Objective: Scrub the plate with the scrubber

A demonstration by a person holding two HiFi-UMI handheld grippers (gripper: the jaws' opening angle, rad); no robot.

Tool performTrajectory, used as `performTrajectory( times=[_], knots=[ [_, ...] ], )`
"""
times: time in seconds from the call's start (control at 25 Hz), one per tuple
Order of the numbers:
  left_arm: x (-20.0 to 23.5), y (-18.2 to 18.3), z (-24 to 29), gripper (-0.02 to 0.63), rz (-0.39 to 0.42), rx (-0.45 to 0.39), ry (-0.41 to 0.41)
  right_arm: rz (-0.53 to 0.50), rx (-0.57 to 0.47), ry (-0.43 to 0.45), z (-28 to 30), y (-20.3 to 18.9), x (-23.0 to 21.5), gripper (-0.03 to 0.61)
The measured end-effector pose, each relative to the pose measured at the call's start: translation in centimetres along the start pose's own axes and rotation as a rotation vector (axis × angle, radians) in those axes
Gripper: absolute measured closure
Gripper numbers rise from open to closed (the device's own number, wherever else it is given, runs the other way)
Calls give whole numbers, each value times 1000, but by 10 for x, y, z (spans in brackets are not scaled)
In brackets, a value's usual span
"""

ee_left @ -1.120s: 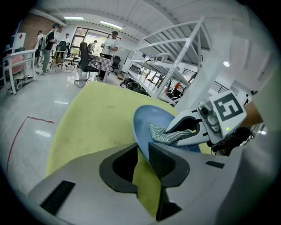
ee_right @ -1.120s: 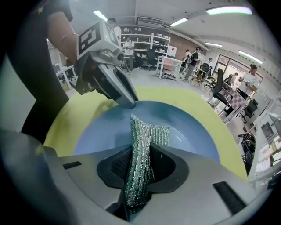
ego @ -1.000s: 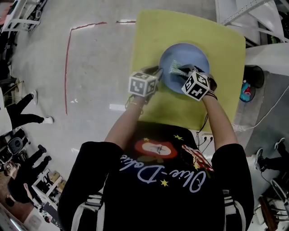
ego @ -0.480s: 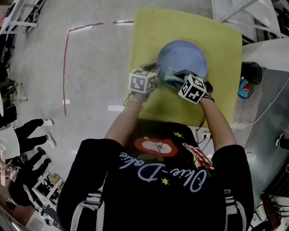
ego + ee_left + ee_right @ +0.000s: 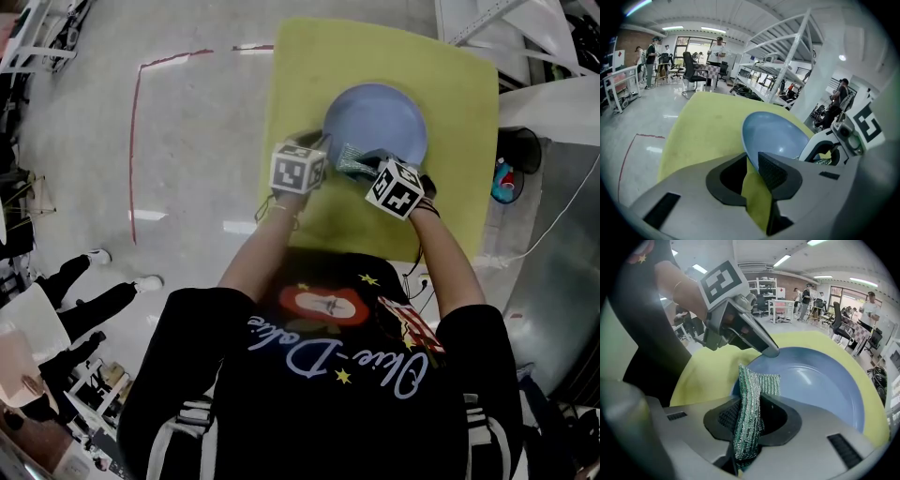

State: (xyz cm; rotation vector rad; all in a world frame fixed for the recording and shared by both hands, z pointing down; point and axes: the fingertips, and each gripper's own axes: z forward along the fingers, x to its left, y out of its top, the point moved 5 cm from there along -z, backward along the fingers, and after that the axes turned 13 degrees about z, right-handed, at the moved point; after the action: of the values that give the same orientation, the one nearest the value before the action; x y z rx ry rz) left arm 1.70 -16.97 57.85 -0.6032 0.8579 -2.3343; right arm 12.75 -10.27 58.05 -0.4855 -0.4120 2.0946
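**Blue plate [image 5: 380,117] gripped at the rim as green scrubber [image 5: 749,380] is brought to its edge**

The plate is seen lying on a yellow table top [image 5: 459,112], towards the far side; its near left rim is taken between the jaws of the left gripper [image 5: 751,161], which are closing on it, a narrow strip of yellow being visible below the rim; the scrubber is pinched upright between the jaws of the right gripper [image 5: 750,404], its far end reaching over the plate's near rim; whether the blue surface is touched by it cannot be told; both grippers are held close together at the plate's near side; people [image 5: 717,47] and office chairs [image 5: 691,70] are seen well behind, on a shiny floor [image 5: 187,141].
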Motion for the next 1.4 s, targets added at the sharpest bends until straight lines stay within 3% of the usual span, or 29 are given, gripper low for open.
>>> performTrajectory(
  times=[0.16,0.32,0.44,0.56,0.76,1.04,1.4],
  knots=[
    [2,0,0,546,-14,-5,-12,-21,-27,-18,-2,1,1,508],
    [1,2,-1,546,-9,3,-14,-112,-75,-21,-16,9,-5,509],
    [1,3,-1,546,-4,8,-10,-172,-129,-113,-33,20,-28,514],
    [2,2,-2,546,8,12,-8,-159,-147,-225,-42,27,-62,514],
    [-2,4,4,541,47,34,-16,-189,-60,-331,-41,24,-109,514],
    [2,6,-3,538,77,41,-20,-203,25,-292,-25,23,-113,509],
    [4,3,-2,537,91,25,-23,-128,80,-253,-21,15,-109,508]
  ],
)
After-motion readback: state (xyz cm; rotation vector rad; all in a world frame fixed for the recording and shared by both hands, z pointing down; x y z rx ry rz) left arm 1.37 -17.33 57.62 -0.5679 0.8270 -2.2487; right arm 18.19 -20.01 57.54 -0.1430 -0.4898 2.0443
